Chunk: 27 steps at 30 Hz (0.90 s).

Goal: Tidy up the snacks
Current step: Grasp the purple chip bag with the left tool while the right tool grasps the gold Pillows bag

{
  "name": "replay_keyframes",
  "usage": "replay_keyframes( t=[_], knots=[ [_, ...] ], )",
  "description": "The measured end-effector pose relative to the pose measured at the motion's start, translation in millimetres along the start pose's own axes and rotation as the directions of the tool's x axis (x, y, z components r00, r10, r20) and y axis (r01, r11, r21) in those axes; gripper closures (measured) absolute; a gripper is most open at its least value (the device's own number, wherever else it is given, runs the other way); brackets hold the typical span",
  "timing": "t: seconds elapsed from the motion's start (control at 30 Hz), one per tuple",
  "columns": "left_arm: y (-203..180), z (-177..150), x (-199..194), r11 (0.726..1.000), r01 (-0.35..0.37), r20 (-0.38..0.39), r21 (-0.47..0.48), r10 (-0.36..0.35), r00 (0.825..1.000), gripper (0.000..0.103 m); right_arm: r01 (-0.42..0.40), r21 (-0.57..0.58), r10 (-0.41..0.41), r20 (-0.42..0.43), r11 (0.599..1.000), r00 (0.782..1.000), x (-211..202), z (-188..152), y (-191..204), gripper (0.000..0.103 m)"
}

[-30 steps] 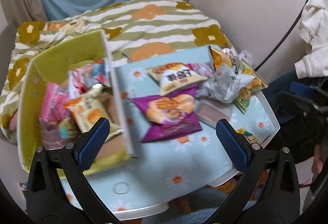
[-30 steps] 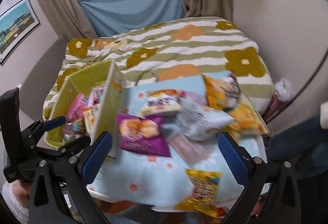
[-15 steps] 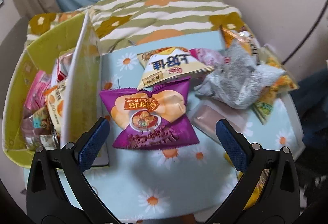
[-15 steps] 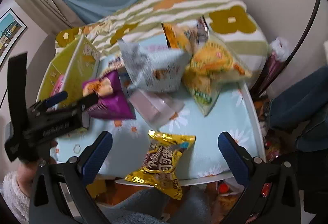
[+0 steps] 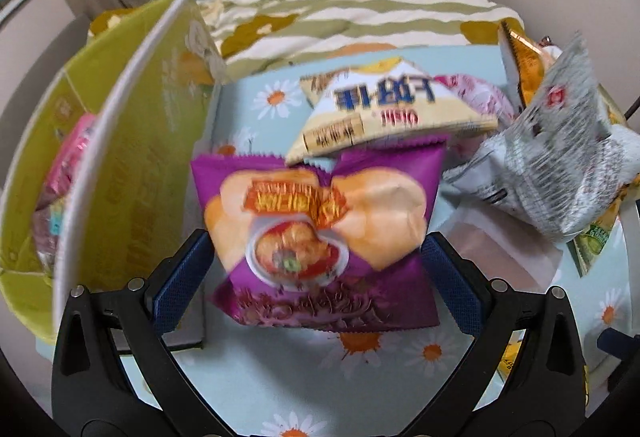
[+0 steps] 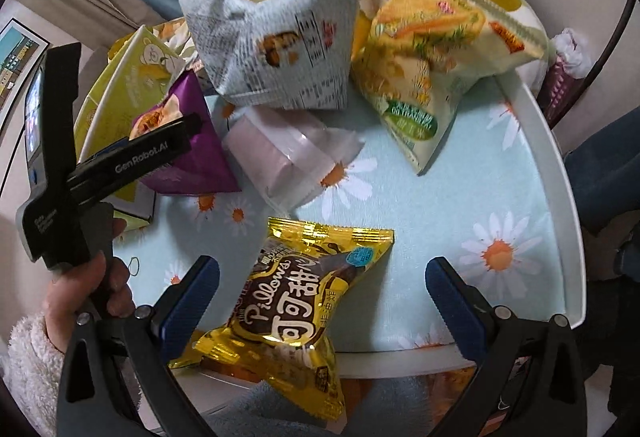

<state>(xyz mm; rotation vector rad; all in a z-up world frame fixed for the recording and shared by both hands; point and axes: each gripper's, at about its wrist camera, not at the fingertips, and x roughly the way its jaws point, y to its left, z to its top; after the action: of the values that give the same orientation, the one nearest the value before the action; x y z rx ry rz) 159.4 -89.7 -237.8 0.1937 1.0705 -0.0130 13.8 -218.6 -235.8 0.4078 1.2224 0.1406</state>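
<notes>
Bedroom setting; striped floral bed cover behind, curtains and a blue drape at the window; a daisy-print desk with a white rim carries the snacks.

Largest item: green storage box at the desk's left edge, open at the top; several packets already inside it, pink and other wrappers visible but blurred; count unclear.

Still loose on the desk, at least 6 packets: grey-white bag propped on the heap at the back; green-and-yellow bag beside it, leaning on the same heap; purple chip bag just beside the box wall; cream bag with blue lettering overlapping the purple bag's far edge; yellow cocoa-pillow packet at the near edge, partly overhanging the rim; pale pink wrapped block lying flat mid-desk; more orange packets at the back, partly hidden.

Left gripper: fingers wide apart, straddling the purple chip bag, pads at or near its sides, contact unclear; nothing lifted. Right gripper: fingers wide apart, around the yellow packet; left pad close to it, right pad well clear; nothing held.

Judgement: task partly done; box has a first batch, most of the desk pile remains; both grasps not yet made.
</notes>
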Motion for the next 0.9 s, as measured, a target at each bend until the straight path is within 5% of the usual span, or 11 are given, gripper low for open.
replay_keyframes(
  t=[0.3,0.53,0.9],
  knots=[
    [13,-5,6,0.997,0.072,-0.007,-0.019,-0.072,0.997,0.019,0.016,-0.008,-0.016,-0.012,1.000,1.000,7,2,-4,0.000],
    [13,-7,1,0.996,0.093,-0.024,-0.012,-0.094,0.995,0.022,0.026,-0.008,-0.026,-0.037,1.000,0.999,19,-1,0,0.006],
    [4,-24,-19,0.992,0.126,-0.025,0.015,-0.125,0.992,0.022,0.048,-0.035,-0.050,-0.082,0.998,0.995,36,-1,12,0.036]
  ],
)
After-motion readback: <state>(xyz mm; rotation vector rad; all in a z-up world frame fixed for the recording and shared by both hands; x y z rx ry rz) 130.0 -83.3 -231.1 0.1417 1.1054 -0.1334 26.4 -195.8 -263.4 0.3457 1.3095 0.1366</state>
